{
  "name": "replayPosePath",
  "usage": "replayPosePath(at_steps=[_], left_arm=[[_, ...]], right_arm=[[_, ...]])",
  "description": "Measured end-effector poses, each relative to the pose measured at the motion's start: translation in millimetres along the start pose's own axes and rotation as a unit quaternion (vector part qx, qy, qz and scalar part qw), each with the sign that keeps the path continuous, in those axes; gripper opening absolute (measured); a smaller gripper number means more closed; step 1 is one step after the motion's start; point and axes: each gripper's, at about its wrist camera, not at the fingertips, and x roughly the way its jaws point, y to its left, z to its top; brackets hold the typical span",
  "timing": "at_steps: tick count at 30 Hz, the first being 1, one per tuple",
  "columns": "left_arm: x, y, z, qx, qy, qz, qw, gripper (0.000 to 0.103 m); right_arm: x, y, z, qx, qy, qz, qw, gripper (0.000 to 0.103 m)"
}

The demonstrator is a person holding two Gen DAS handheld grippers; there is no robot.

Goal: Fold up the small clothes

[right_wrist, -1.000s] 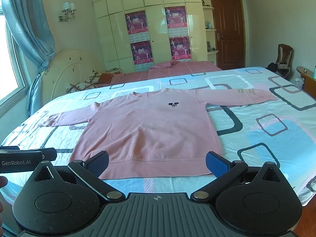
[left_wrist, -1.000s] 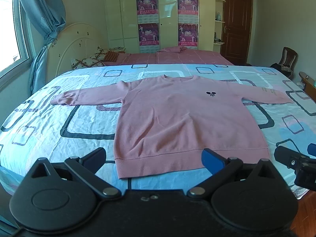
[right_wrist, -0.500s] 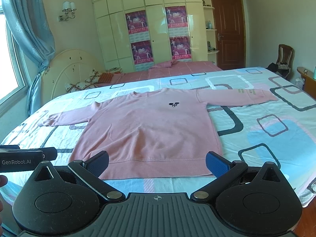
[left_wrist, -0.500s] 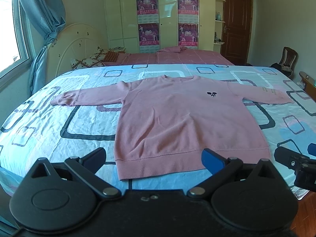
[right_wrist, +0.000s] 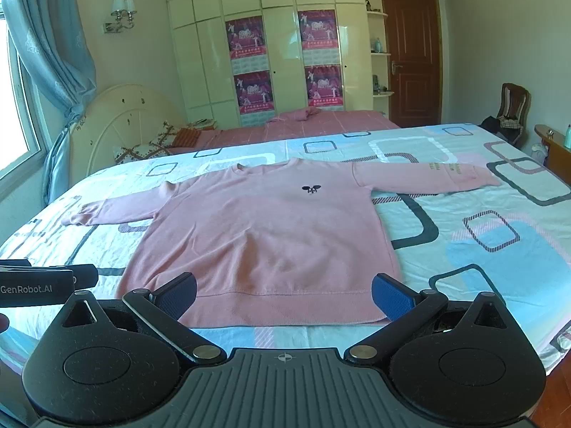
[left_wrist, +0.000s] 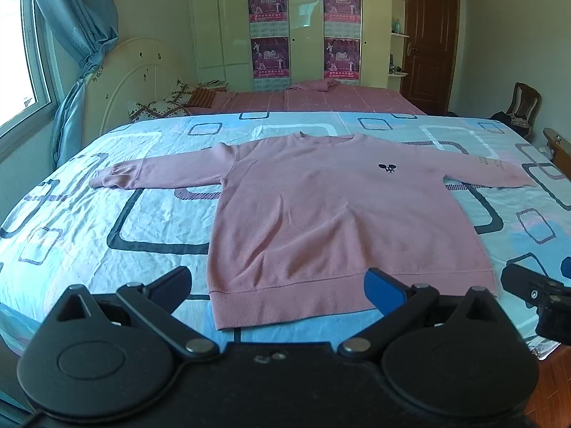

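A pink long-sleeved sweatshirt (left_wrist: 332,214) lies flat and face up on the bed, both sleeves spread out, with a small black emblem on the chest. It also shows in the right wrist view (right_wrist: 271,235). My left gripper (left_wrist: 278,285) is open and empty, hovering just in front of the hem near the bed's front edge. My right gripper (right_wrist: 283,294) is open and empty, also just in front of the hem. Each gripper shows at the edge of the other's view.
The bed has a light blue sheet (left_wrist: 107,221) with dark rounded squares. A second bed with a pink cover (left_wrist: 314,98) and pillows stands behind. A wardrobe, a brown door (right_wrist: 414,60) and a chair (right_wrist: 512,107) line the far walls.
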Motion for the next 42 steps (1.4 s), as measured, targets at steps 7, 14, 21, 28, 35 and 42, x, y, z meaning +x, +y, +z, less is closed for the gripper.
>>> replayPosePath(at_steps=[7, 14, 21, 28, 35, 42], left_arm=[[13, 2, 4, -0.002, 0.004, 0.004, 1.0, 0.102], [32, 3, 13, -0.003, 0.01, 0.01, 0.9999, 0.102], [60, 3, 24, -0.002, 0.013, 0.016, 0.9998, 0.102], [98, 1, 40, -0.012, 0.004, 0.005, 0.9999, 0.102], [147, -4, 59, -0.02, 0.021, 0.003, 0.9996, 0.102], [198, -12, 85, -0.038, 0.027, 0.02, 0.9987, 0.102]], right_arm=[[11, -3, 5, -0.004, 0.002, -0.008, 1.0, 0.103], [27, -7, 11, -0.009, 0.006, -0.023, 1.0, 0.103], [52, -18, 22, -0.009, 0.012, -0.035, 0.999, 0.103], [88, -47, 38, 0.0, 0.004, -0.052, 0.999, 0.103], [135, -89, 61, 0.024, 0.002, -0.067, 0.997, 0.103], [181, -152, 90, 0.061, 0.003, -0.084, 0.995, 0.103]])
